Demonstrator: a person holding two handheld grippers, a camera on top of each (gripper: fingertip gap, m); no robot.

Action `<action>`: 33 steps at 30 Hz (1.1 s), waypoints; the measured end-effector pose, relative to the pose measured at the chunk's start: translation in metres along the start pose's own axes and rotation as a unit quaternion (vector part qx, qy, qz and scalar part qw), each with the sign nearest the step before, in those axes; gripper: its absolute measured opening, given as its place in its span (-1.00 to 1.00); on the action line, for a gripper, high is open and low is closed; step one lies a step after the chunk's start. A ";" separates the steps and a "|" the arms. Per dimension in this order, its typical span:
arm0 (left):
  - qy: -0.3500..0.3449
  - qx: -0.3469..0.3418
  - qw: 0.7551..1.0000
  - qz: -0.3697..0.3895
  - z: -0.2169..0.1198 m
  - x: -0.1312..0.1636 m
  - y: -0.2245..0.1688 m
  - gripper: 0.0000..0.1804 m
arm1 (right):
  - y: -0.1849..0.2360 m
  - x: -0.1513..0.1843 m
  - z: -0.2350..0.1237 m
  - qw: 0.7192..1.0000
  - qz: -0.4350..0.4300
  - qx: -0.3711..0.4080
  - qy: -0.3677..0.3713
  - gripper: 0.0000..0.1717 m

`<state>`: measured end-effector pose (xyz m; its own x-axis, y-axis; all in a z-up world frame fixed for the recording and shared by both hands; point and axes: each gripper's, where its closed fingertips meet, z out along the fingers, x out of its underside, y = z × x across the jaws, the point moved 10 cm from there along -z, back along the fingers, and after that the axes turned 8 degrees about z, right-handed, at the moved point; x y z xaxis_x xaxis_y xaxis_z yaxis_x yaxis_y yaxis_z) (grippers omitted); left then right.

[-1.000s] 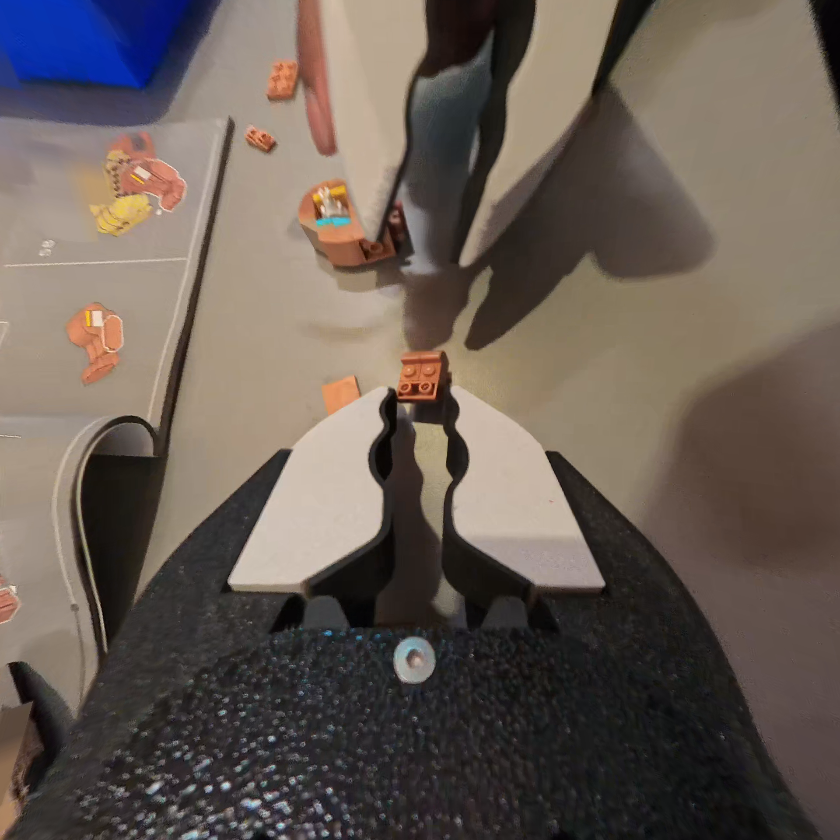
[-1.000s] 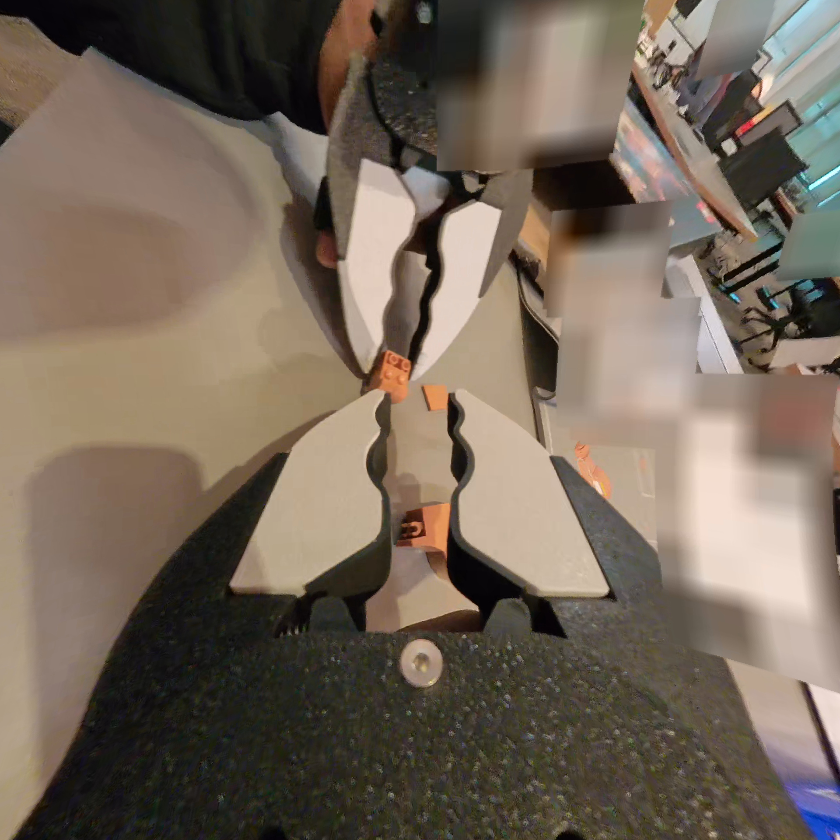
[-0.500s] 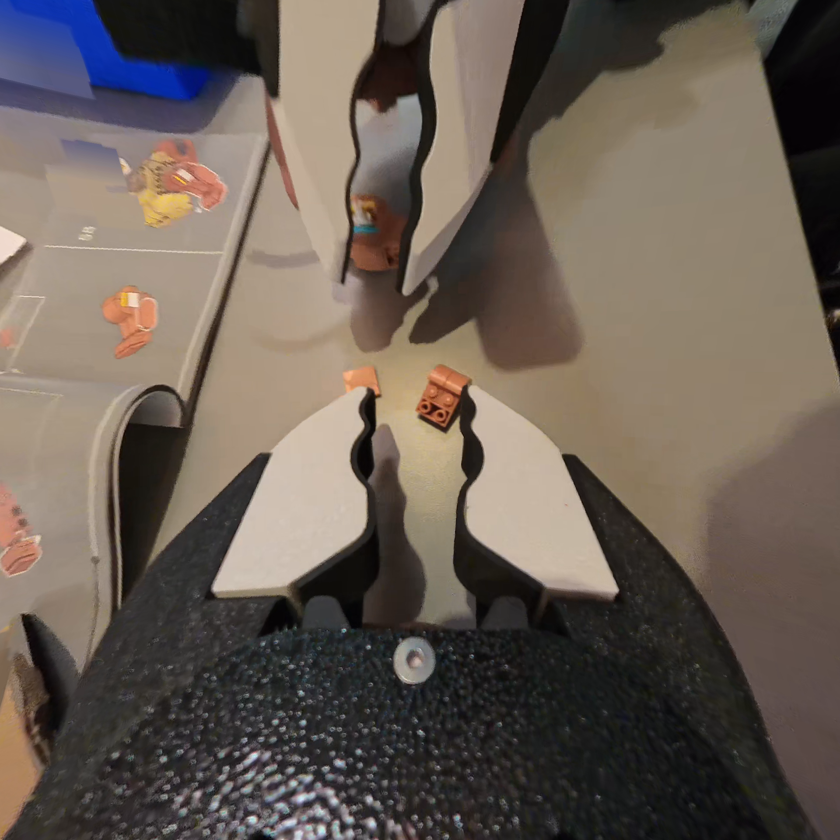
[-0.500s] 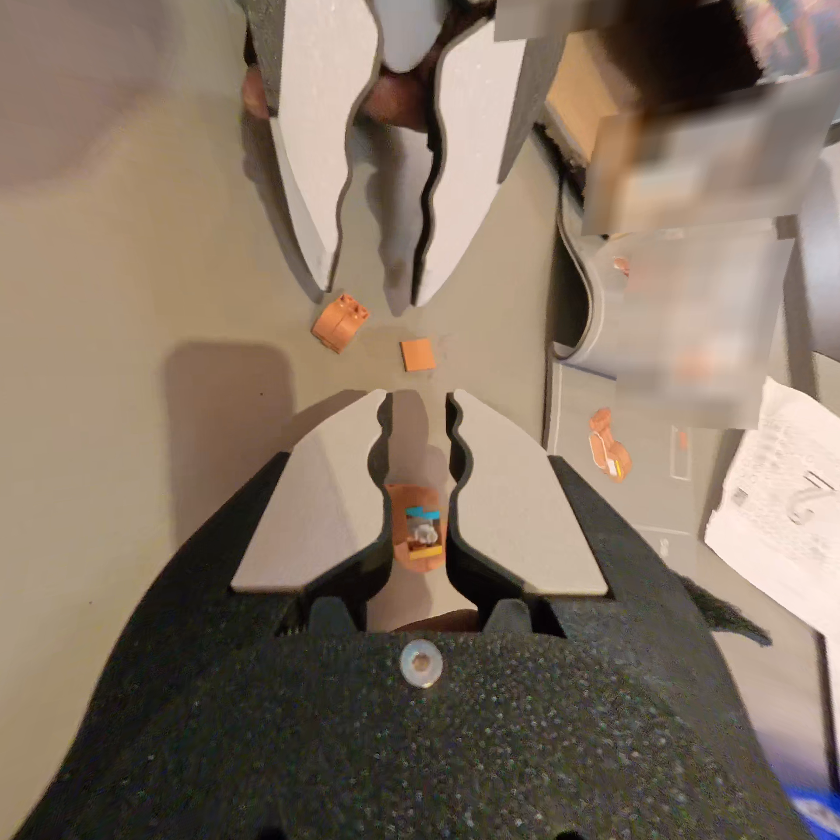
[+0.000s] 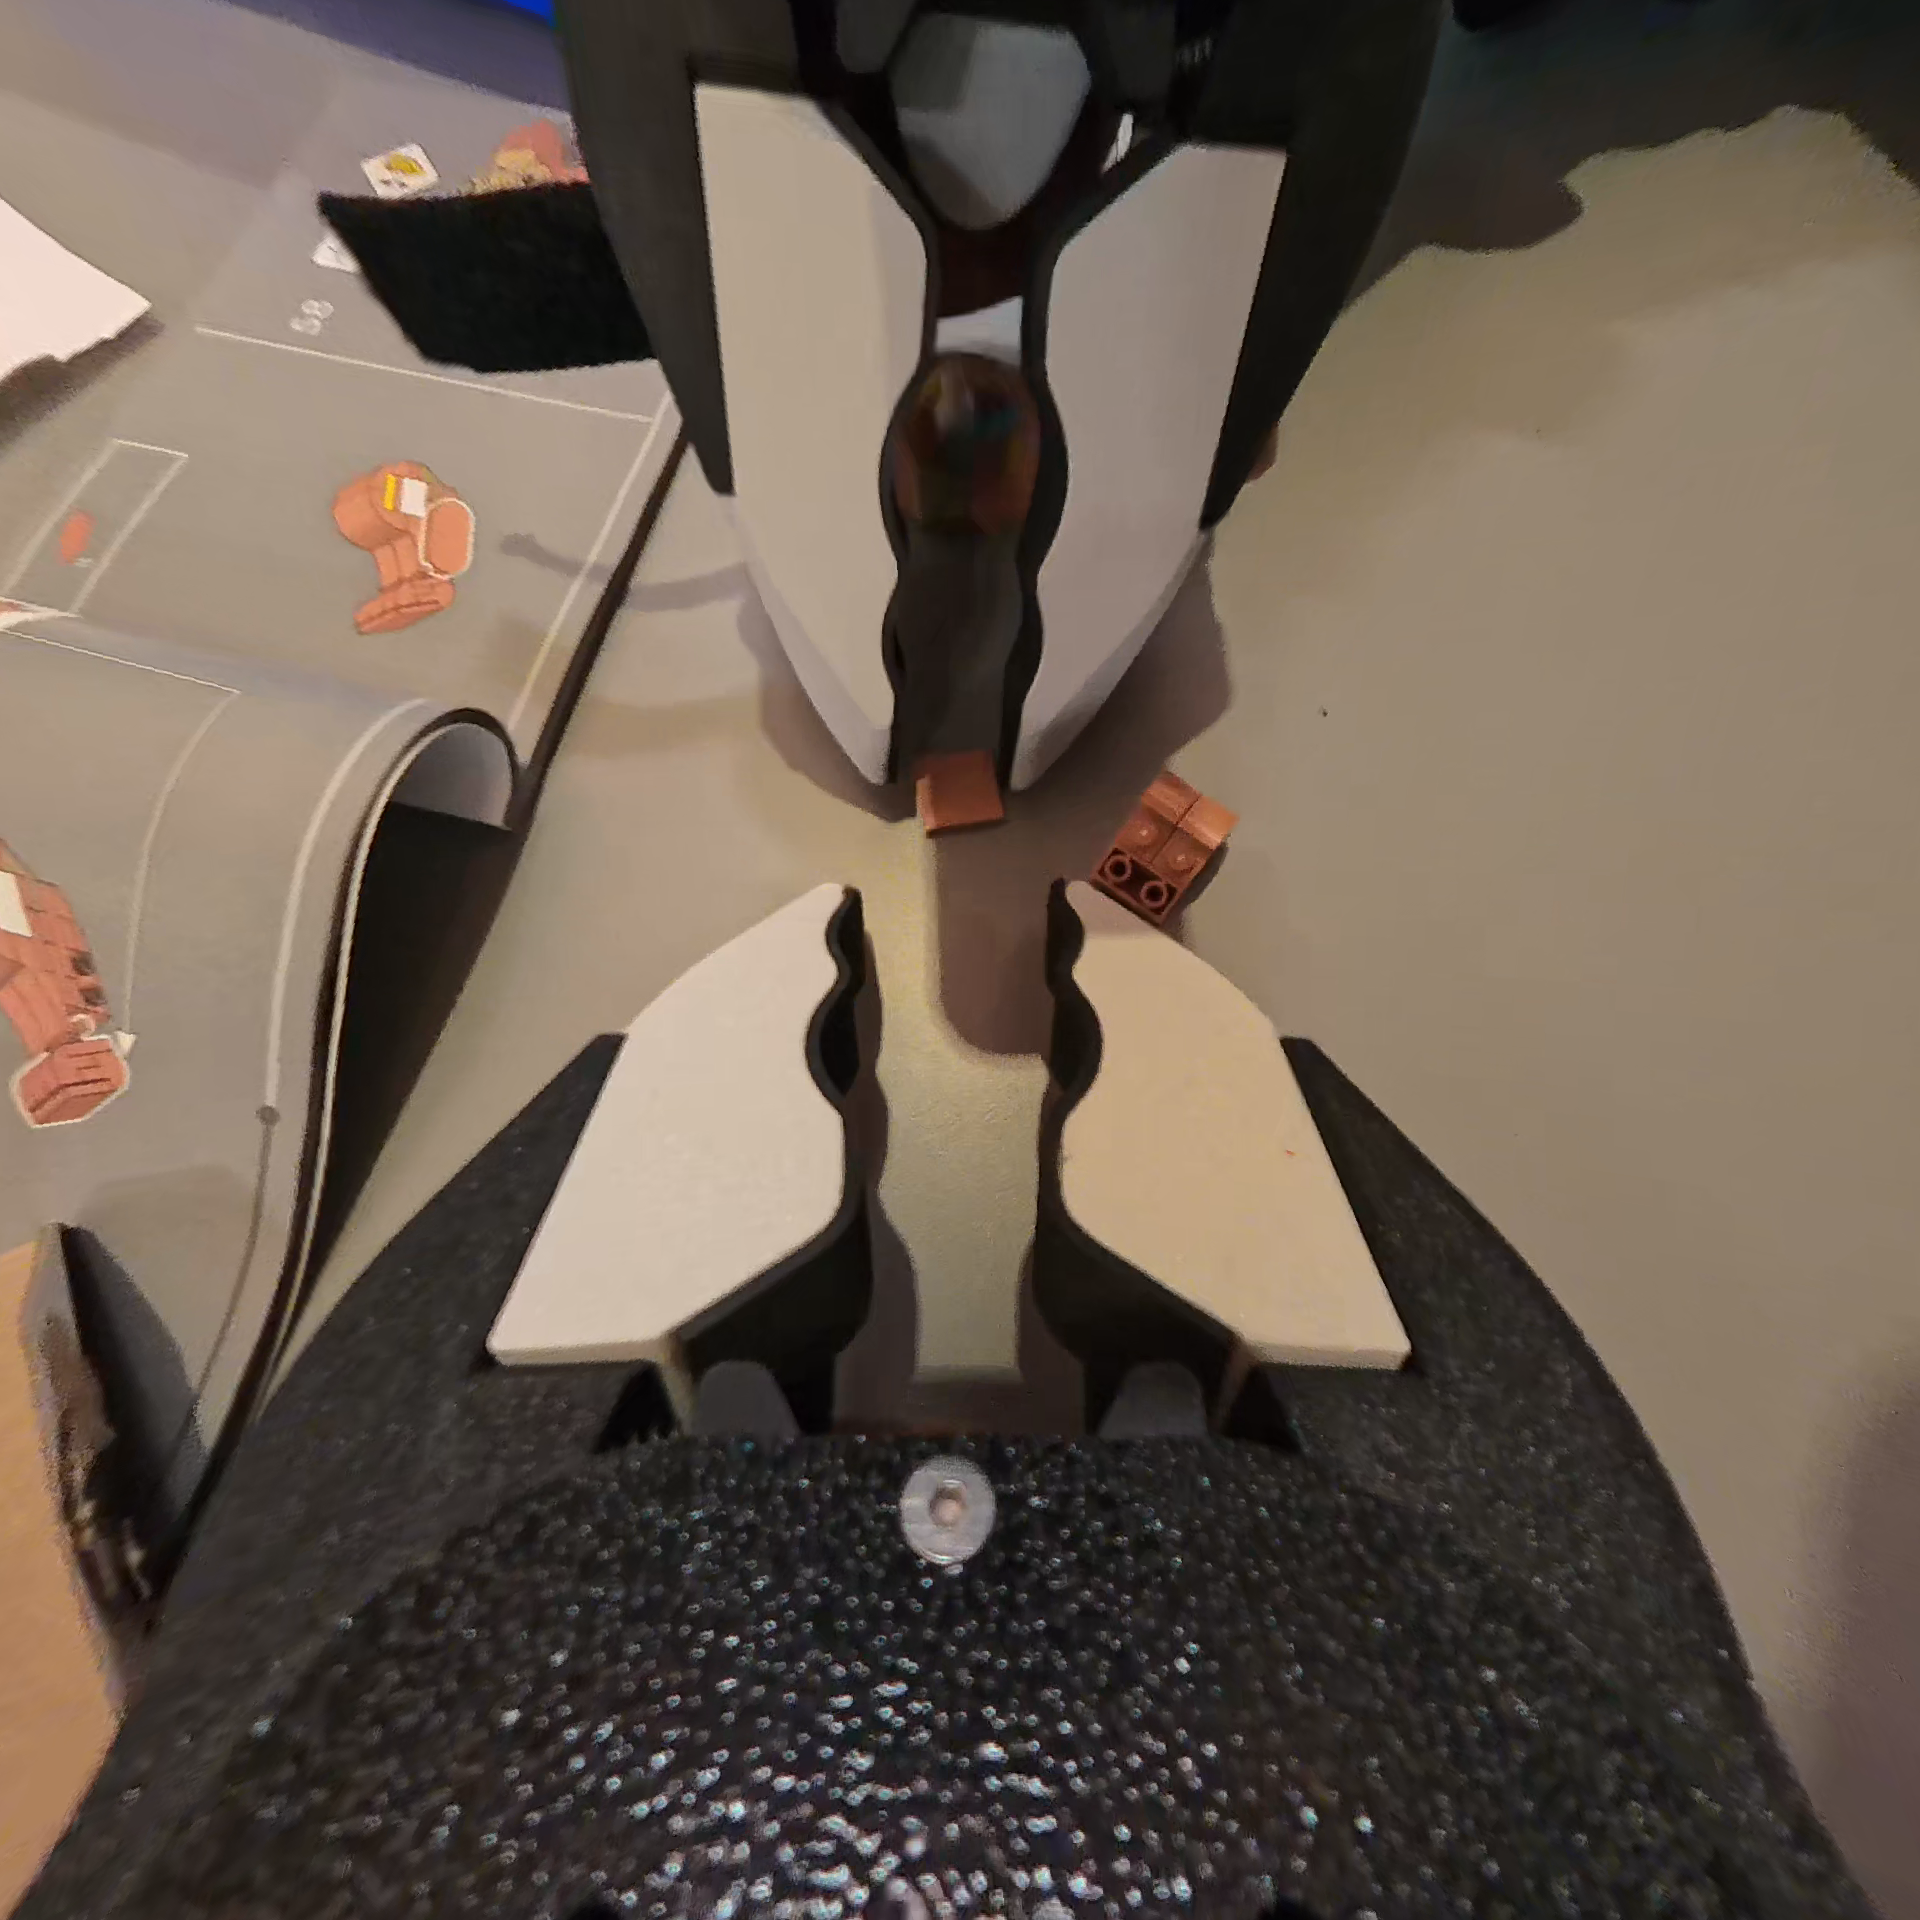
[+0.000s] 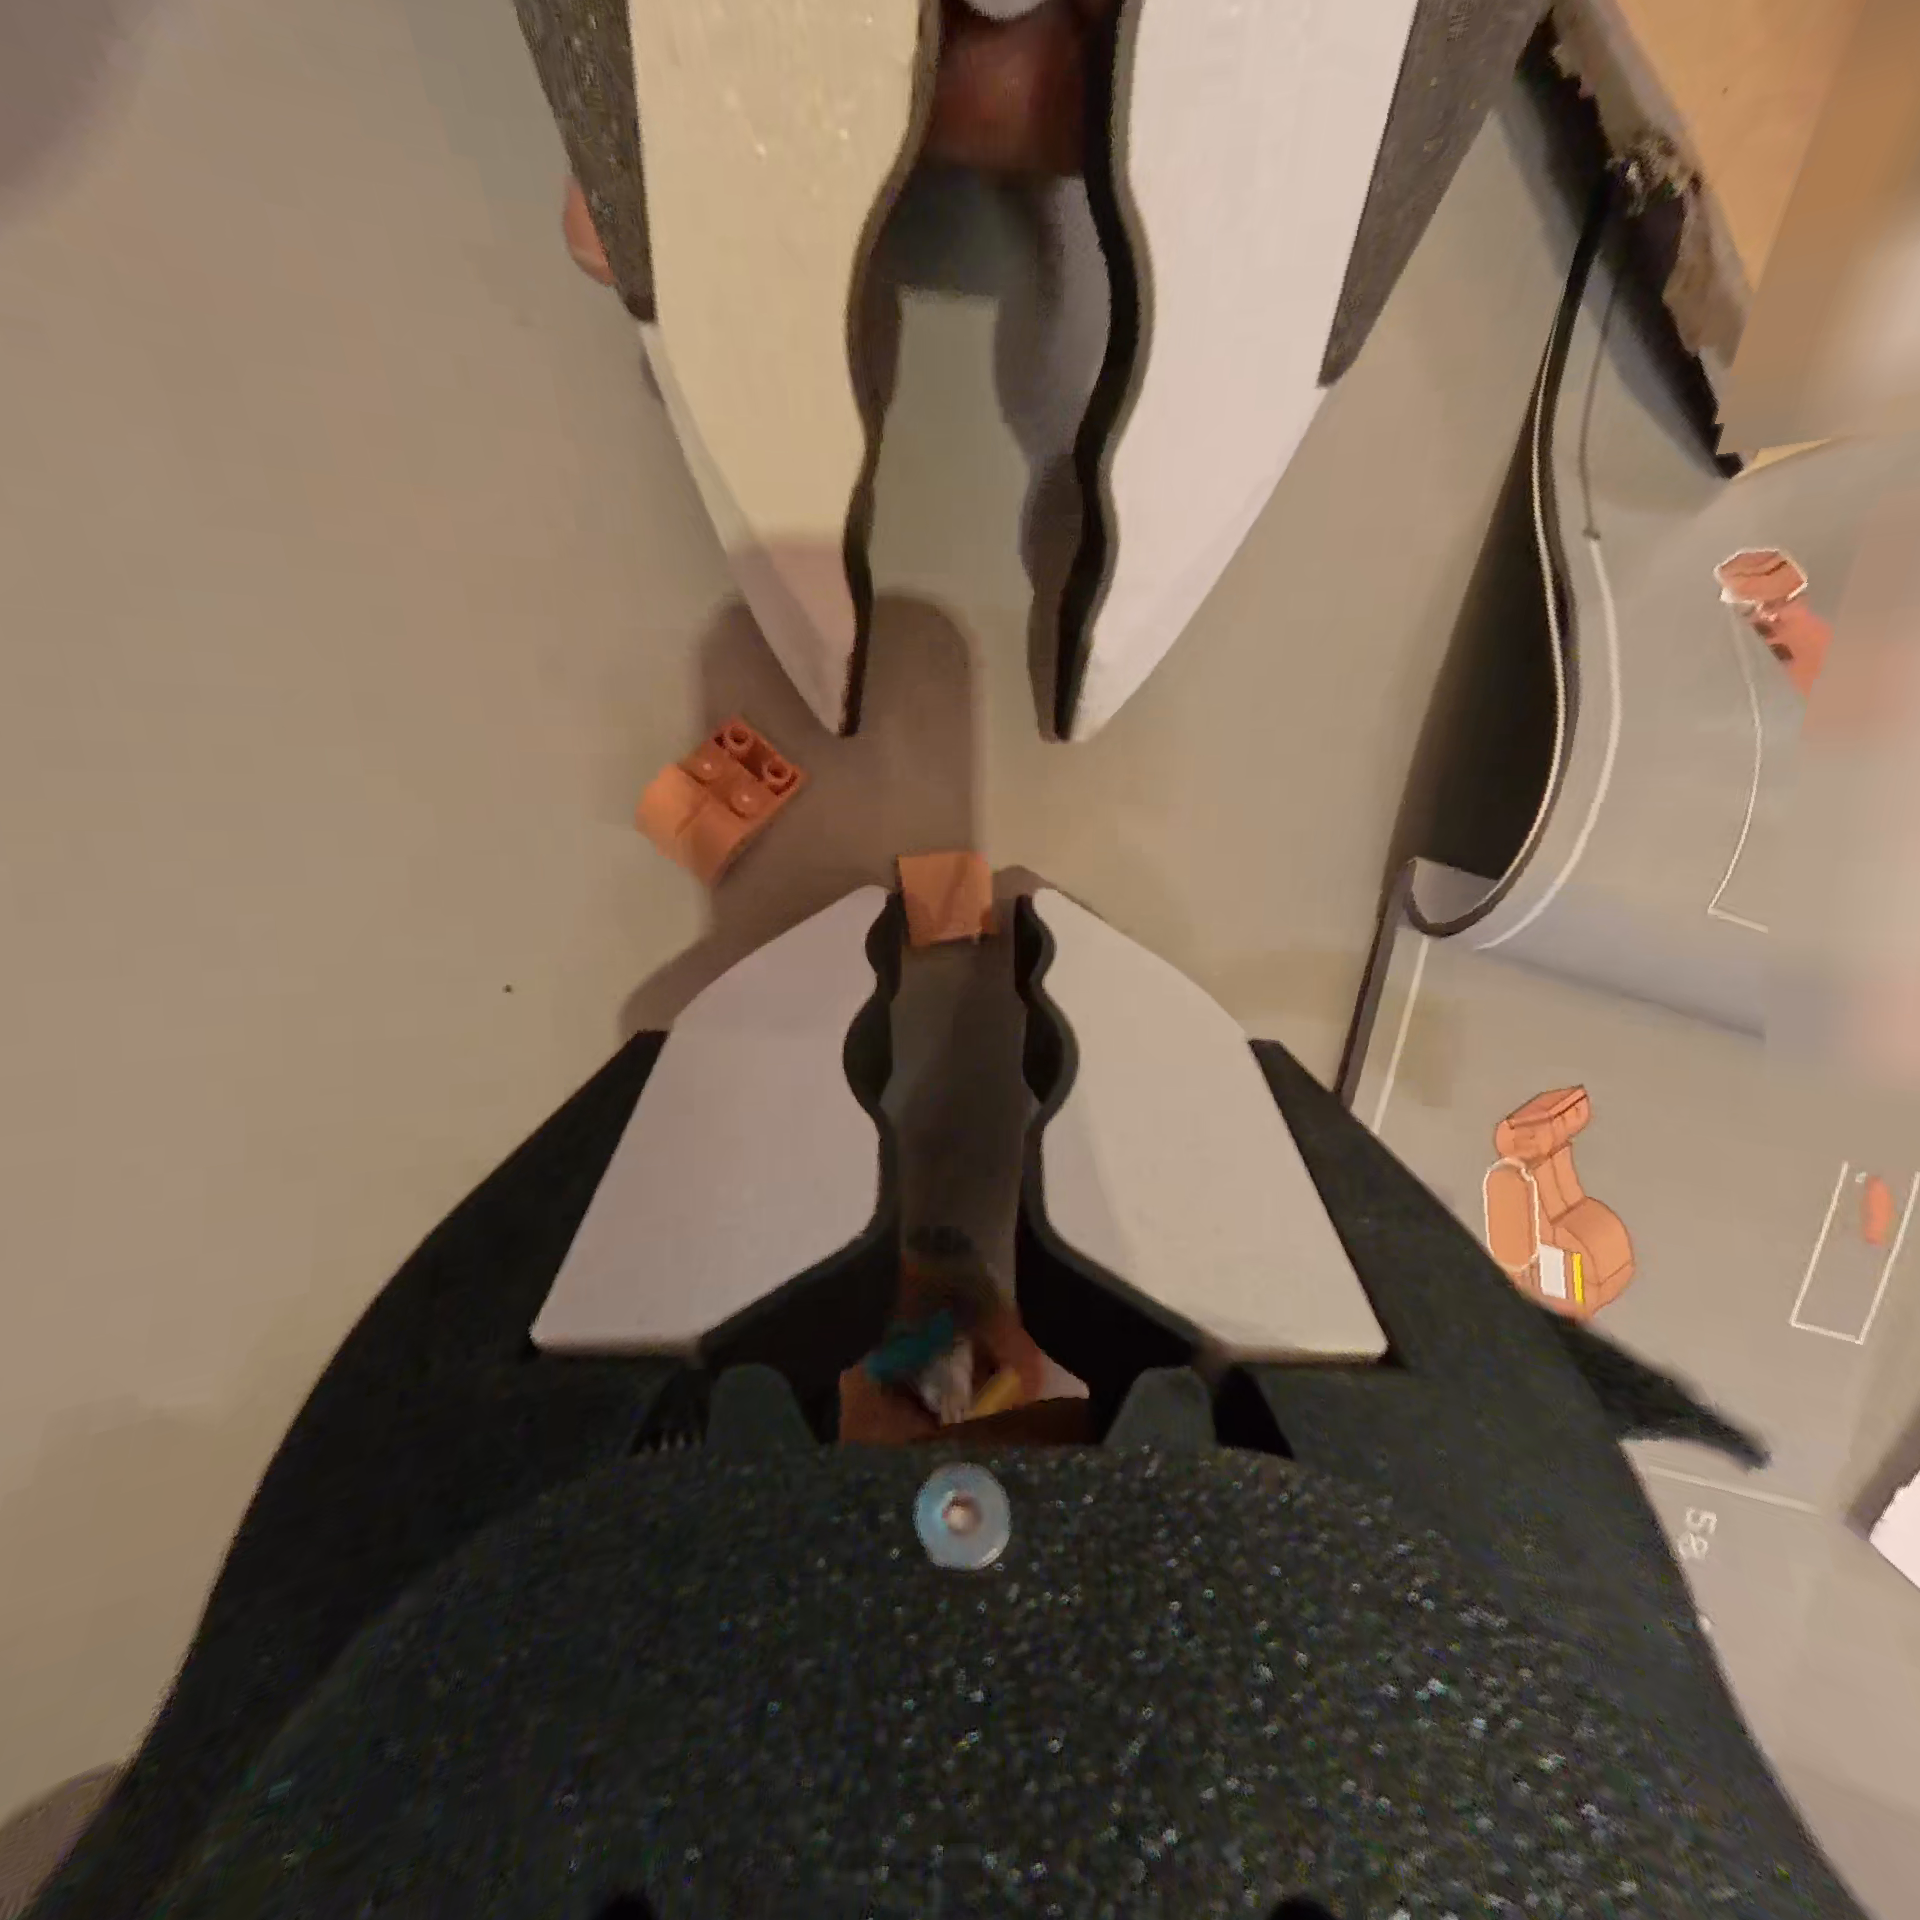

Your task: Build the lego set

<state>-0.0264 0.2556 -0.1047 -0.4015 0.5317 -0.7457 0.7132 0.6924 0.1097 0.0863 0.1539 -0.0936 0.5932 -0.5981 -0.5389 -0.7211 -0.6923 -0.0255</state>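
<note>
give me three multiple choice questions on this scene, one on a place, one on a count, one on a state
1. Where does the flat brown tile lie?
A) on the booklet
B) on the table at the right gripper's fingertips
C) in a bowl

2. How many loose brown pieces lie on the bare table between the two grippers?
A) one
B) two
C) four

3. How do the left gripper's jaws stand?
A) shut on the tile
B) shut on a brick
C) open, nothing between them

Answers:
1 B: the tile sits flat on the table between those fingertips.
2 B: only the tile and a studded brick lie there.
3 C: bare table shows through the wide gap.
</note>
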 end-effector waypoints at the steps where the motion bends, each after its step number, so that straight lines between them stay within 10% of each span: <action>1: 0.005 0.001 1.000 0.002 0.001 0.000 0.000 -0.64 | 0.000 0.000 -0.001 1.000 0.002 0.001 -0.004 -0.75; 33: 0.011 0.009 1.000 0.014 0.011 -0.014 -0.003 -0.84 | 0.075 0.015 -0.009 0.963 0.221 0.094 -0.123 -0.50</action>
<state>-0.0165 0.2409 -0.1017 -0.3947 0.5614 -0.7274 0.7342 0.6686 0.1177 0.0442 0.0893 -0.0958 0.1265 -0.6880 -0.7146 -0.9498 -0.2918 0.1128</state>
